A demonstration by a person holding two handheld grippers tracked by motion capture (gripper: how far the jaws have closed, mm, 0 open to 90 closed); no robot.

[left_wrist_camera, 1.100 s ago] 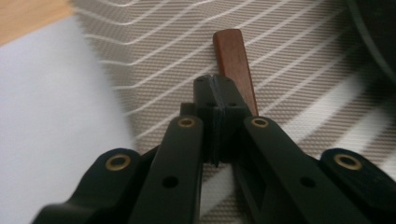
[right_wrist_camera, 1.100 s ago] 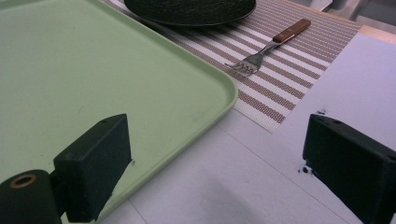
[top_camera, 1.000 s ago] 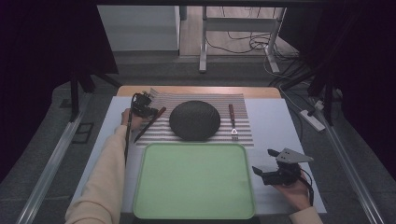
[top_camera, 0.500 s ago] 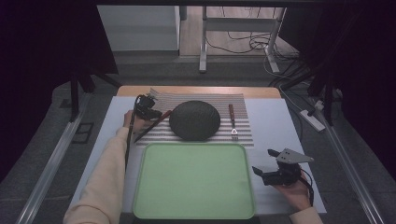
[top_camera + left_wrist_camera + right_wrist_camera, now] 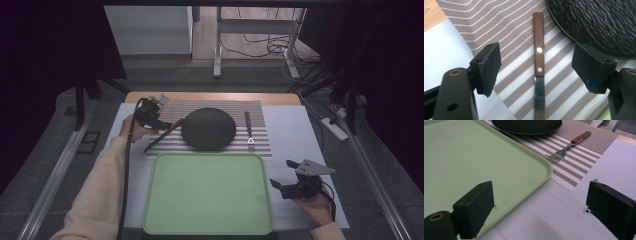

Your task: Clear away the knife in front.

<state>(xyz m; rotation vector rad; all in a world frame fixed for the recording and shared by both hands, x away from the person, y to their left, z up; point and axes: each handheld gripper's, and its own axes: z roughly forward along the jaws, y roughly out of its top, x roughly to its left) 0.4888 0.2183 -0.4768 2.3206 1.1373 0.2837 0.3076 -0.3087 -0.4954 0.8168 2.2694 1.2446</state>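
Knife lies on striped mat beside bare green tray.

You sit at a wooden desk covered by a pale sheet, in a dim room. Grey floor runs along both sides, with a metal rail on your left. Beyond the far edge stand a white cabinet, metal table legs and loose cables. A power strip lies on your right.
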